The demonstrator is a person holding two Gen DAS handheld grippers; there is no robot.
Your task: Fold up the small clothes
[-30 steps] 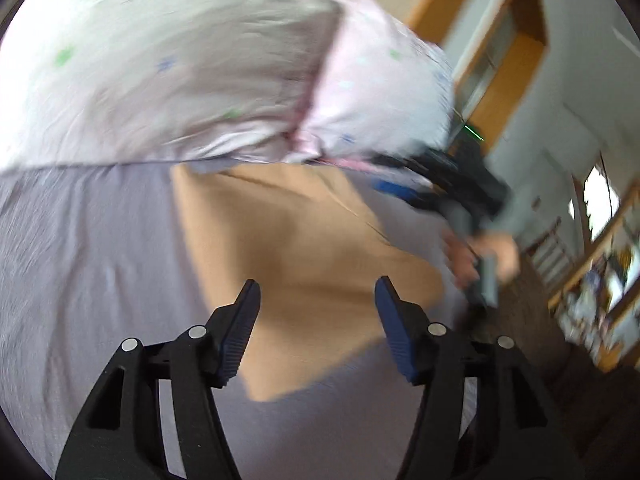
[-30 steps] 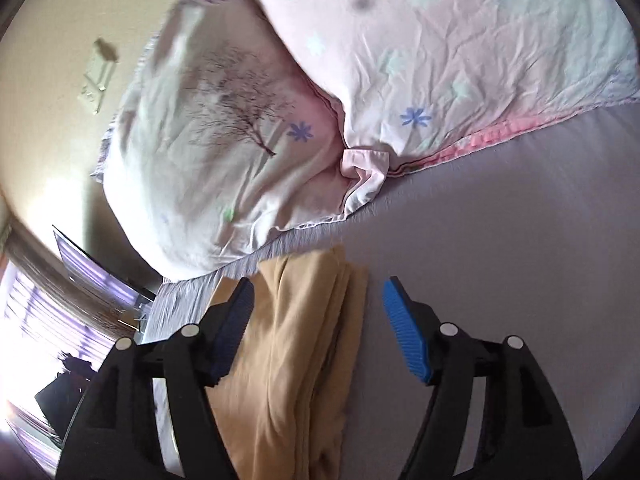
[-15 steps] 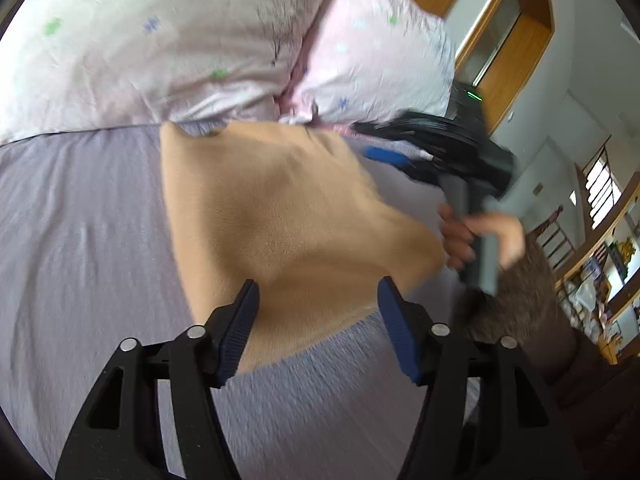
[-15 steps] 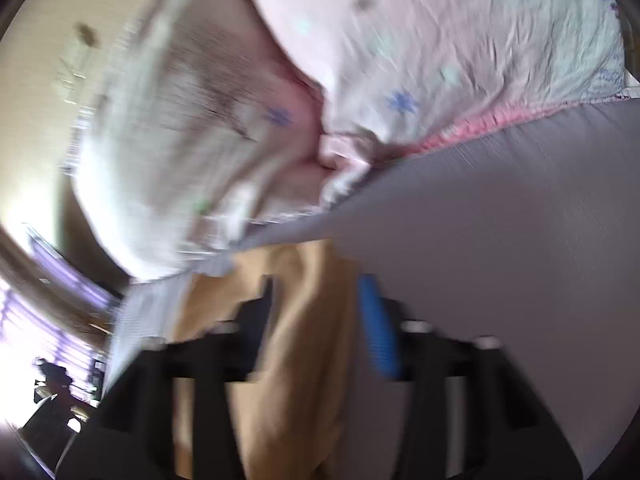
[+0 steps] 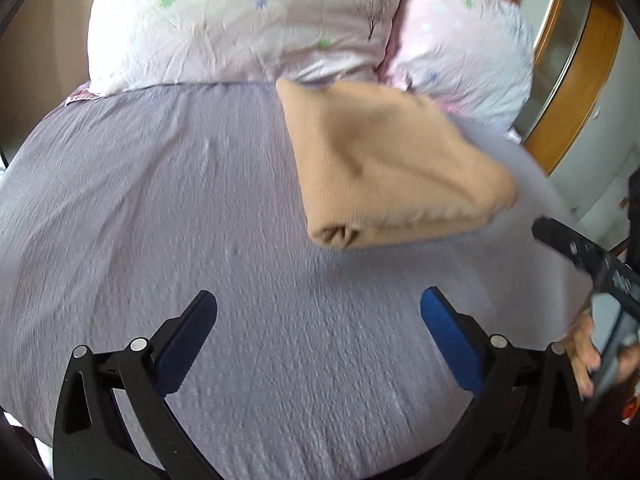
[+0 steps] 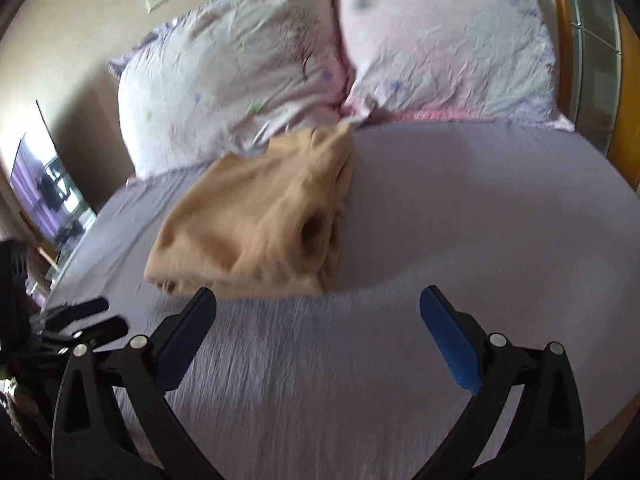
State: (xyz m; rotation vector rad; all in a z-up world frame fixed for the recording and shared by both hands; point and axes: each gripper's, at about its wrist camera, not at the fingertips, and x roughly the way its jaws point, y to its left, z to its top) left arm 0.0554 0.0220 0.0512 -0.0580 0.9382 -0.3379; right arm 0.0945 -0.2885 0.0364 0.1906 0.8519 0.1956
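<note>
The tan garment (image 5: 384, 160) lies on the lavender bed sheet (image 5: 160, 200) as a thick folded bundle, its far edge touching the 2 flowered pillows (image 6: 240, 72) at the head of the bed. It looks soft and lumpy rather than crisp: stacked layers show along its near edge, and from the right side a dark hollow gapes where a fold sags open. By my judgement the folding is all but finished and the step in hand is to let go cleanly and tidy up. To do that well, I would press the loose layers flat and square the edges, coming down from above so the stack does not slide or spring apart.

The left gripper (image 5: 318, 328) hangs over bare sheet, near the bundle but clear of it, fingers spread wide and empty. The right gripper (image 6: 318, 328) is just beside the near edge, likewise spread wide with nothing between its fingers.
</note>
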